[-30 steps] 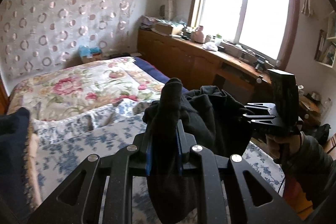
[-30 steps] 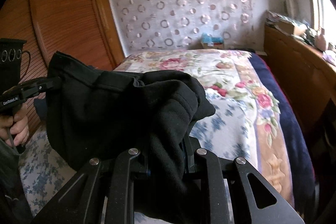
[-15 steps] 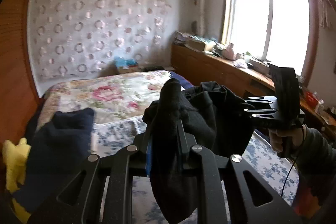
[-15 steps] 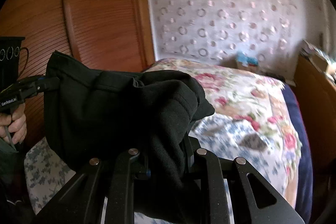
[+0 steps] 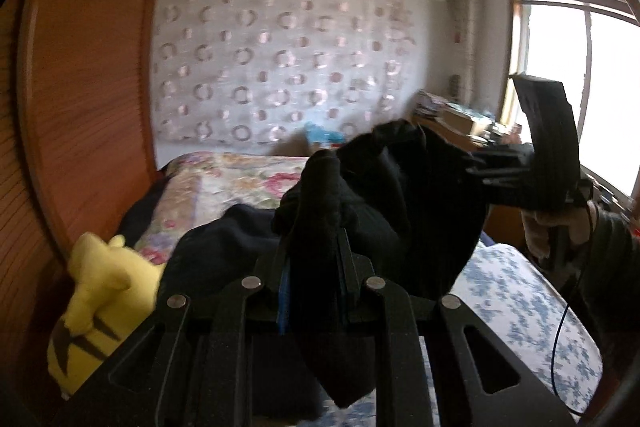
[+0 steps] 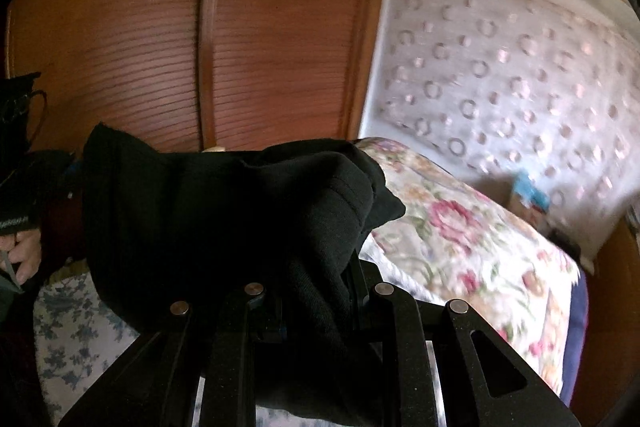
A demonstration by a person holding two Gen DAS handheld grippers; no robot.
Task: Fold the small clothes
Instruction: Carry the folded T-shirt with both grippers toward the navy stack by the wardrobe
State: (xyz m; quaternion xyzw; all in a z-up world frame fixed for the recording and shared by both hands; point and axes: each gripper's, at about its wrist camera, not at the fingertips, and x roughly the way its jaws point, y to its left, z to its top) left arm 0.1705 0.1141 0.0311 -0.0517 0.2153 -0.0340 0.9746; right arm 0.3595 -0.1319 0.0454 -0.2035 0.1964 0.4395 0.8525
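In the left wrist view, the garment [image 5: 384, 211] hangs above the bed [image 5: 520, 291], pinched at 6 o'clock in the left gripper [image 5: 314, 267] and at 3 o'clock in the right gripper [image 5: 486, 169]. On the bed under it, a heap of clothes [image 5: 216, 267] lies at 8 o'clock with a plush toy [image 5: 96, 307] beside it at 9 o'clock, against the wardrobe [image 5: 80, 107]. Behind the bed at 12 o'clock hangs a wall cloth [image 5: 272, 75], with the window [image 5: 600, 83] at 2 o'clock.

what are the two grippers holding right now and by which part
Both hold one black garment, lifted above the bed: the left gripper and right gripper each pinch bunched fabric at opposite ends.
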